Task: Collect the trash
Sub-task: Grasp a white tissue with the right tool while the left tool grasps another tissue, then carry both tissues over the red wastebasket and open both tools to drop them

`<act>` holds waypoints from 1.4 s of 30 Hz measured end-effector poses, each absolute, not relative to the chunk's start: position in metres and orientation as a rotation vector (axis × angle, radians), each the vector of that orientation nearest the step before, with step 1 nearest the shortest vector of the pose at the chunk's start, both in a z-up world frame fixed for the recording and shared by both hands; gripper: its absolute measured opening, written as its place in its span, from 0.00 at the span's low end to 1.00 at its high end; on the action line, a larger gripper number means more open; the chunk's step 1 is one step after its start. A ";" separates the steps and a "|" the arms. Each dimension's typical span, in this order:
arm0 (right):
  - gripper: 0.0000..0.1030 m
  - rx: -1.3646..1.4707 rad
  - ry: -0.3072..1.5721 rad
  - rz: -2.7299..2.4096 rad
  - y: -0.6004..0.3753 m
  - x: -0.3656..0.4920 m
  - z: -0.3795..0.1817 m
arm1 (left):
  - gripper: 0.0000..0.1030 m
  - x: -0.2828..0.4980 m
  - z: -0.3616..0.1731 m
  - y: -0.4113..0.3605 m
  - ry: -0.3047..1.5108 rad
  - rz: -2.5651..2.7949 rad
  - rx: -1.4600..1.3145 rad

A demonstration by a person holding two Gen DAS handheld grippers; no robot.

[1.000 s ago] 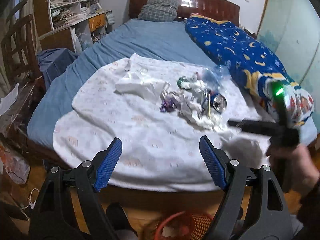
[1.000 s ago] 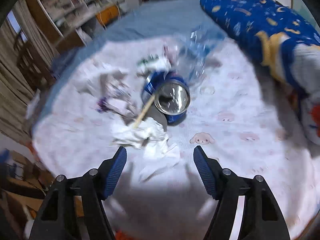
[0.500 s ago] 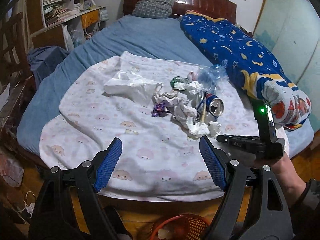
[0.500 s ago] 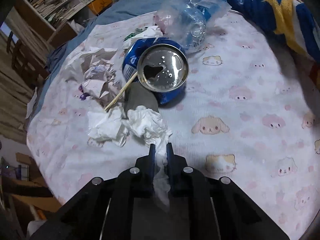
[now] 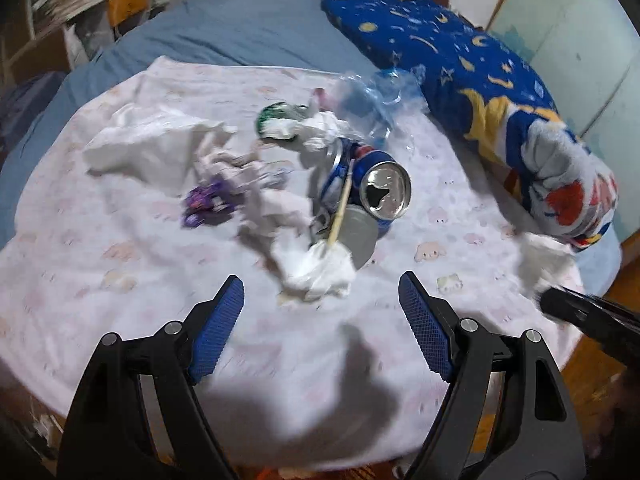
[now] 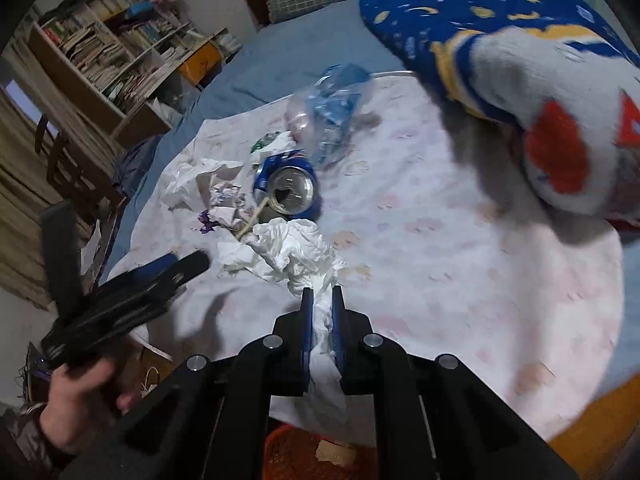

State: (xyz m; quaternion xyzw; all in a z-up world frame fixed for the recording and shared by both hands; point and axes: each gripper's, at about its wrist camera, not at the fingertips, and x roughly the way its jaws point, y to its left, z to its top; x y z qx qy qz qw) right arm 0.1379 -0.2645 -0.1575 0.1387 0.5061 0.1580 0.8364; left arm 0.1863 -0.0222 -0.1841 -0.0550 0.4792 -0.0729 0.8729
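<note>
Gripping a crumpled white tissue (image 6: 298, 254) between the closed jaws of my right gripper (image 6: 321, 300), I have it lifted clear of the pink printed sheet (image 6: 420, 240); most of its puffy wad hangs just ahead of my fingertips, with a thin tail trailing back between the pads. My left gripper (image 5: 320, 320) hovers with its jaws spread wide and empty, and the rest of the trash sits straight ahead of them.

Directly below my right jaws is the rim of an orange basket (image 6: 288, 446), woven and open-topped, with scraps already inside. That is where I judge this tissue belongs.

The risk is the hold itself: tissue is soft, thin and compressible, and I have only a twisted strand pinched. A quick swing could tear it or let it slip out onto the floor beside the basket.

Ahead of the left jaws lie a clear crinkled plastic bag (image 5: 376, 100), a dented blue can (image 5: 372, 188) with a shiny open top, another white tissue wad (image 5: 320, 270), a thin wooden stick (image 5: 342, 210) leaning across the can, and a small purple wrapper (image 5: 206, 202). The can is round and could roll if nudged.
</note>
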 end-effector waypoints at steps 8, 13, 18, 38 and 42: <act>0.09 0.343 1.070 0.303 -0.291 0.130 -0.176 | 0.58 0.207 -0.223 -0.037 1.099 -0.081 -0.065; 0.09 0.357 1.075 0.301 -0.293 0.129 -0.186 | 0.22 0.217 -0.239 -0.028 1.149 -0.065 -0.143; 0.09 0.359 1.081 0.290 -0.292 0.125 -0.190 | 0.10 0.212 -0.236 -0.026 1.142 -0.104 -0.169; 0.10 0.236 1.005 0.365 -0.265 0.009 -0.076 | 0.09 0.024 -0.087 0.018 0.963 -0.169 -0.162; 0.10 0.197 1.073 0.365 -0.248 -0.048 -0.088 | 0.09 -0.037 -0.082 0.020 0.994 -0.184 -0.141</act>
